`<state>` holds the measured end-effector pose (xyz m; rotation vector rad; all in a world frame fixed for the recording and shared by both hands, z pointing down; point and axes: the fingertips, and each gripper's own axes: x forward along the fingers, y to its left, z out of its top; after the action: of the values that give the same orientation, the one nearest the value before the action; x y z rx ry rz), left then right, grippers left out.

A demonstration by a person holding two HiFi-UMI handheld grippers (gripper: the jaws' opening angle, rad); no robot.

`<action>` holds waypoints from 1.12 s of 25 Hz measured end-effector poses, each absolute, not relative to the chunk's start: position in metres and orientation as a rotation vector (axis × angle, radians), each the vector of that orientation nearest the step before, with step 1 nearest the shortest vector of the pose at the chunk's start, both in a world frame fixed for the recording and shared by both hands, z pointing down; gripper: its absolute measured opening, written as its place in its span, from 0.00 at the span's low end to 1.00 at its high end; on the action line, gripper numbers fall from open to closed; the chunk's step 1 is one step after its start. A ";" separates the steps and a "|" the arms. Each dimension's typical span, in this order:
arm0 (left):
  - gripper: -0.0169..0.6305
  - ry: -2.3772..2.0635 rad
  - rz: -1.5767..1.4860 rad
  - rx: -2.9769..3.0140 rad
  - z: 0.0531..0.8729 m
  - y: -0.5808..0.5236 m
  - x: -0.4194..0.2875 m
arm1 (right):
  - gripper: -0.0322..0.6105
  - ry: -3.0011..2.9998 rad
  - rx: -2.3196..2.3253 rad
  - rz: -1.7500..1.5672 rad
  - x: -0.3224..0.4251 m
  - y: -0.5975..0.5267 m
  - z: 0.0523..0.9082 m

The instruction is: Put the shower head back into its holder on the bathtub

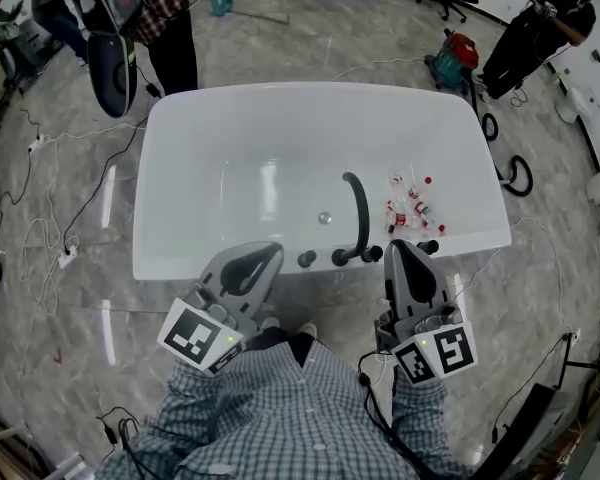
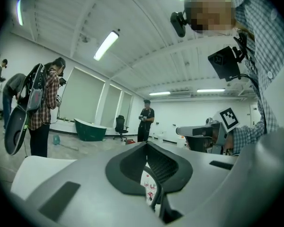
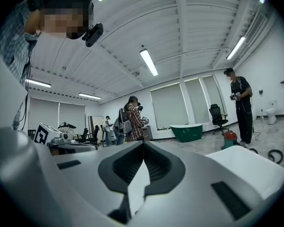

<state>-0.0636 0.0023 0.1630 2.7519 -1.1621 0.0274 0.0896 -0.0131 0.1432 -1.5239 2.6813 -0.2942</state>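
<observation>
The bathtub (image 1: 170, 148) is white, with a smooth, glossy finish that throws back long streaks of the ceiling lights. The curved tap fitting (image 1: 359, 208) at its near rim and the knobs (image 1: 307, 259) beside it look black and matt. The floor (image 1: 300, 43) is grey veined stone or tile, polished enough to mirror the lamps. The left gripper (image 1: 264, 256) and right gripper (image 1: 398, 252) have smooth, matt grey plastic shells; in the gripper views their pads (image 2: 163, 167) are darker, ribbed and rubbery-looking. The marker cubes (image 1: 200, 336) carry flat black-and-white print. The person's shirt (image 1: 280, 428) is woven checked cloth. The ceiling (image 3: 189, 27) is ribbed white panelling.
</observation>
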 end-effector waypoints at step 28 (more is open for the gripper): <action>0.04 -1.174 -0.104 2.723 0.142 0.003 -0.102 | 0.08 2.721 -1.556 -0.245 0.068 0.006 0.137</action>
<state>-0.1021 0.0025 0.1418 2.7226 -1.1743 -0.1041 0.0683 0.0061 0.1369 -1.5558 2.7207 -0.2449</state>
